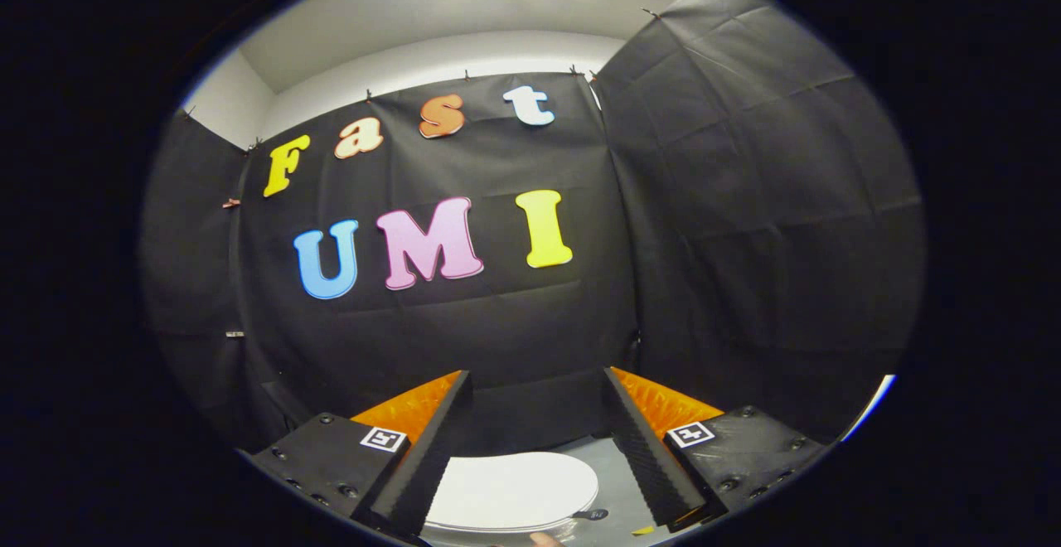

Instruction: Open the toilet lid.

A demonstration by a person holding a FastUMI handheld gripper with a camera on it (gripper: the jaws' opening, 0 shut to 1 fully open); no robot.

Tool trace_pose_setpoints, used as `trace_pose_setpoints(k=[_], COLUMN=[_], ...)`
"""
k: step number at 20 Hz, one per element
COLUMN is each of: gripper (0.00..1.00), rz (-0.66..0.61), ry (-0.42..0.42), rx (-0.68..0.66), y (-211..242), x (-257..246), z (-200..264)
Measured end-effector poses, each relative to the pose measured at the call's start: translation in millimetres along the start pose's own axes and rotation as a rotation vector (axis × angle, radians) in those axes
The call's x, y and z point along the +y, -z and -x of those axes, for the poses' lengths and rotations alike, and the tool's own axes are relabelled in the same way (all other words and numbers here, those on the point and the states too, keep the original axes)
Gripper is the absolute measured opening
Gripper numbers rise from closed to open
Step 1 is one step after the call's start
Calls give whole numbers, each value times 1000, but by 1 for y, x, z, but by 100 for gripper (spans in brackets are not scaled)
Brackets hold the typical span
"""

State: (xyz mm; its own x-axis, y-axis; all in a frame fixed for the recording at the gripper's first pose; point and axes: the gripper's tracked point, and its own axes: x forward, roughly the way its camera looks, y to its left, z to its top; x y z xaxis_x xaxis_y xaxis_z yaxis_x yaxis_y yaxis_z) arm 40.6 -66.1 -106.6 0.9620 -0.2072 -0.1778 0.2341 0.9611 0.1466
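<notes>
A white toilet lid (pixel 510 489) lies flat and closed low down, seen between and below the two fingers. My gripper (pixel 537 381) is held well above it, level and pointing at the black cloth wall (pixel 464 340). Its fingers (pixel 431 447) stand wide apart with nothing between them. Neither finger touches the lid. A small dark tab (pixel 590 514) sticks out at the lid's right rim.
Grey floor (pixel 617 481) lies around the lid on the right. Black cloth walls close the booth ahead and on the right (pixel 763 199). A fingertip of a person (pixel 543 539) shows just under the lid's near edge.
</notes>
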Motion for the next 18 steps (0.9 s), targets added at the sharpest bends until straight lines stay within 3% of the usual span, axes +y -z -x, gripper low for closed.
trace_pose_setpoints(k=[7, 13, 18], gripper=[98, 99, 99], rz=[-123, -345, -431], ry=[144, 199, 229], rx=[154, 303, 419], y=[96, 191, 260], x=[-66, -105, -126], z=[-37, -63, -68])
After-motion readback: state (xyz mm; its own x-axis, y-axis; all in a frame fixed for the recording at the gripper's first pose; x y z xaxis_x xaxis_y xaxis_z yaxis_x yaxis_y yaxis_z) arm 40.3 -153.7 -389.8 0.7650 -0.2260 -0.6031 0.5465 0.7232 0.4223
